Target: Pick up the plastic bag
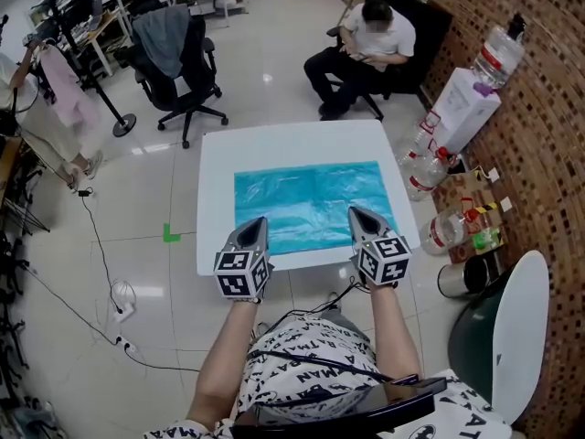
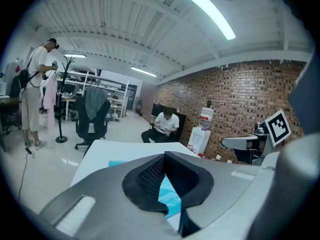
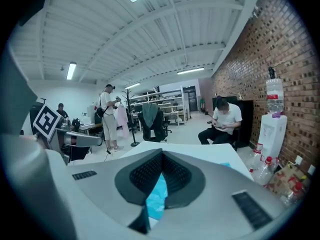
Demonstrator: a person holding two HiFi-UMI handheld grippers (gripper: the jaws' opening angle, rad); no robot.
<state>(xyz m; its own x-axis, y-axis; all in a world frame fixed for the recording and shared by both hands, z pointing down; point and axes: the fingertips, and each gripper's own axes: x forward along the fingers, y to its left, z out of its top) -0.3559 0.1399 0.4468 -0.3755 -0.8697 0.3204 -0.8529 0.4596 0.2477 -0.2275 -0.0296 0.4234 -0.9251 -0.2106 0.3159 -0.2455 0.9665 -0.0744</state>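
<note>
A teal plastic bag (image 1: 311,204) lies flat on the white table (image 1: 292,140) and covers most of its near half. My left gripper (image 1: 259,219) hovers over the bag's near left edge, its jaws meeting at the tips. My right gripper (image 1: 355,210) sits over the near right edge, also shut. In the left gripper view the fingertips (image 2: 165,155) touch, and the bag (image 2: 167,196) shows below through the gap behind them. The right gripper view is alike: closed fingertips (image 3: 161,154) with the bag (image 3: 158,196) beneath. Neither gripper is visibly pinching the bag.
Beyond the table's far edge a seated person (image 1: 366,48) faces it. An office chair (image 1: 174,58) stands at the far left. A water dispenser (image 1: 466,108) and plastic bottles (image 1: 430,167) line the brick wall on the right. A white chair (image 1: 516,327) is near my right.
</note>
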